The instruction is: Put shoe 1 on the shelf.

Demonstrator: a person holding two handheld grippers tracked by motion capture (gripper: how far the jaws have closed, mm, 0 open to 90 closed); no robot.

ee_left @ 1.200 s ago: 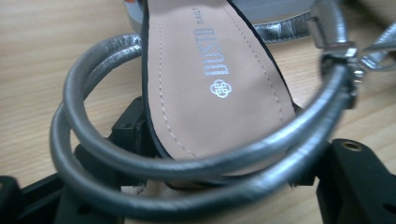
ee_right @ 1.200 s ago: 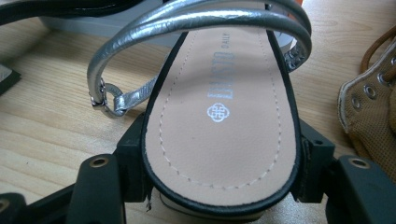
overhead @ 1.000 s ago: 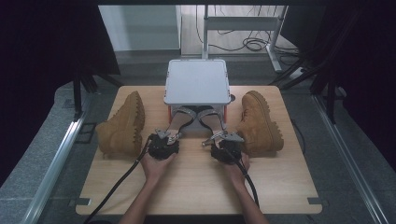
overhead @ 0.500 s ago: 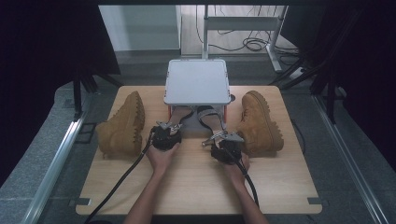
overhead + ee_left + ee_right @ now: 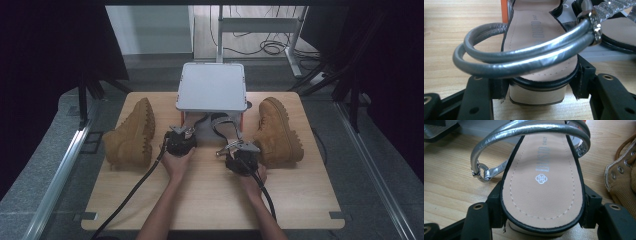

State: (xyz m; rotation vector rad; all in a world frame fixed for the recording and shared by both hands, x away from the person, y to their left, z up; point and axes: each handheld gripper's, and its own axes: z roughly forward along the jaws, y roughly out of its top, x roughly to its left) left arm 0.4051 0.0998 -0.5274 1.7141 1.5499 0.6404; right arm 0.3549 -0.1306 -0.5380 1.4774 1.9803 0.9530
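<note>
My left jaws clamp the heel of the left silver-strapped sandal with a tan insole [image 5: 539, 32]; my right jaws grip the heel of its mate, the right silver sandal [image 5: 544, 182]. Both lie mid-worktop, toes under the grey square box [image 5: 211, 86], between two tan suede boots [image 5: 131, 132]. They should be light; the block heels are stiff and safe to pinch, the looped straps floppy and slick.
</note>
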